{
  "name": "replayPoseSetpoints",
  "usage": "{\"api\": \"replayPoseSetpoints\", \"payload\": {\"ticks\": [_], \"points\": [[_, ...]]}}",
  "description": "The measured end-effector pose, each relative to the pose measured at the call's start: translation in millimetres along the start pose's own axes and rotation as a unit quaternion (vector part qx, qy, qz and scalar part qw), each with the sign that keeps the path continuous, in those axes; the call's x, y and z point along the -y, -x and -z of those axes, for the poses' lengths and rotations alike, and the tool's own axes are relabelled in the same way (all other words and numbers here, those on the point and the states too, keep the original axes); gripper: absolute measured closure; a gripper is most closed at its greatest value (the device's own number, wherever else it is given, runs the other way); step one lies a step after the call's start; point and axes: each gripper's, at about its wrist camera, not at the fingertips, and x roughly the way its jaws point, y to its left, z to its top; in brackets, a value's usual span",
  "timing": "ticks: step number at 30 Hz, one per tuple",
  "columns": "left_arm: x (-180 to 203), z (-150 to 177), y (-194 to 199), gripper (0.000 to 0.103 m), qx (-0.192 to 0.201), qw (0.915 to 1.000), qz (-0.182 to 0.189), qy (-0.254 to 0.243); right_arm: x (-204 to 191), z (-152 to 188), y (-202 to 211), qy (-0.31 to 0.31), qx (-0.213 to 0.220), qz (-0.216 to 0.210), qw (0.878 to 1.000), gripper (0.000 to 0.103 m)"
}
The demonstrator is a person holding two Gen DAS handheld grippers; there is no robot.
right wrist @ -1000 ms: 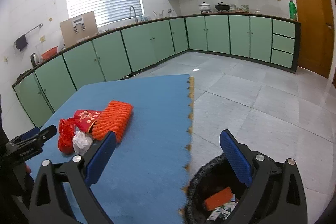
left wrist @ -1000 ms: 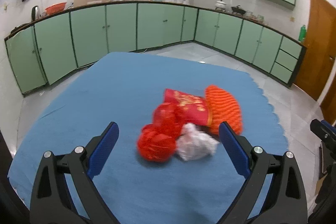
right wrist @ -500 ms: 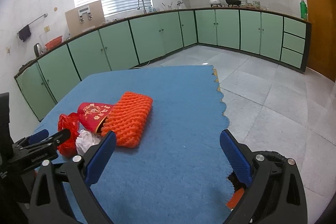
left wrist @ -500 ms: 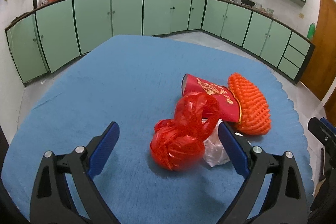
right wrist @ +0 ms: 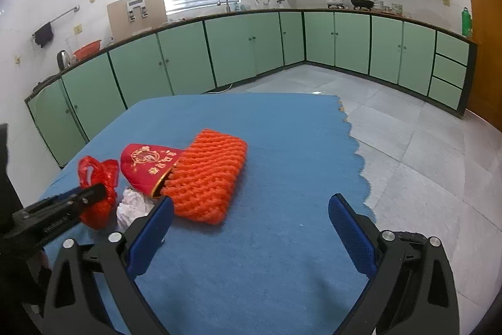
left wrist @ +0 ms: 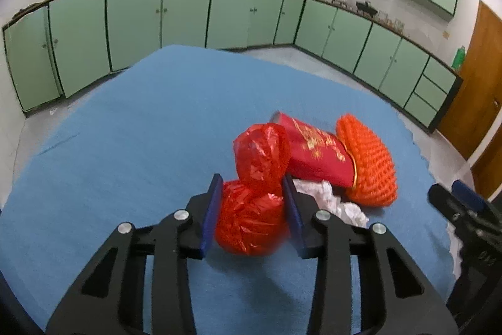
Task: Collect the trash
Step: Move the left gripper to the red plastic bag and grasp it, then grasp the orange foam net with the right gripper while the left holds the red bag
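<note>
A crumpled red plastic bag (left wrist: 251,218) lies on the blue mat (left wrist: 125,146) between the pads of my left gripper (left wrist: 253,209). The jaws are closing and both pads touch the bag's sides. Behind it lie a red paper cup with gold print (left wrist: 313,149), an orange foam net (left wrist: 367,165) and a white crumpled paper (left wrist: 339,203). In the right wrist view my right gripper (right wrist: 251,215) stands open over bare mat (right wrist: 282,146), just right of the orange net (right wrist: 210,175), with nothing between its fingers. The red cup (right wrist: 147,162) and red bag (right wrist: 97,175) lie further left.
Green cabinets (right wrist: 238,52) line the back and right walls. Grey tiled floor (right wrist: 423,153) begins at the mat's scalloped right edge. A wooden door (left wrist: 470,90) stands at the far right. The right gripper (left wrist: 451,193) shows at the left view's right edge.
The left gripper came forward and down around the red bag and its jaws drew in onto it. The right gripper swung left over the mat, and the black bin slid out of its view.
</note>
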Motion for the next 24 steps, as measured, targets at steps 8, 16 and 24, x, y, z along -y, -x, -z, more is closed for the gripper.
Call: {"api": "replayPoseSetpoints", "payload": {"ticks": [8, 16, 24], "points": [[-6.5, -12.0, 8.0, 0.068, 0.024, 0.9992, -0.033, -0.003, -26.2, -3.0, -21.6, 0.009, -0.015, -0.013, 1.000, 0.006], [-10.5, -11.6, -0.1, 0.069, 0.013, 0.9995, -0.029, 0.003, -37.7, -2.8, -46.7, 0.014, -0.052, -0.003, 0.999, 0.009], [-16.5, -14.0, -7.3, 0.069, 0.006, 0.9997, -0.023, 0.006, -34.3, 0.0, -63.9, 0.004, -0.096, -0.012, 0.995, 0.032]]}}
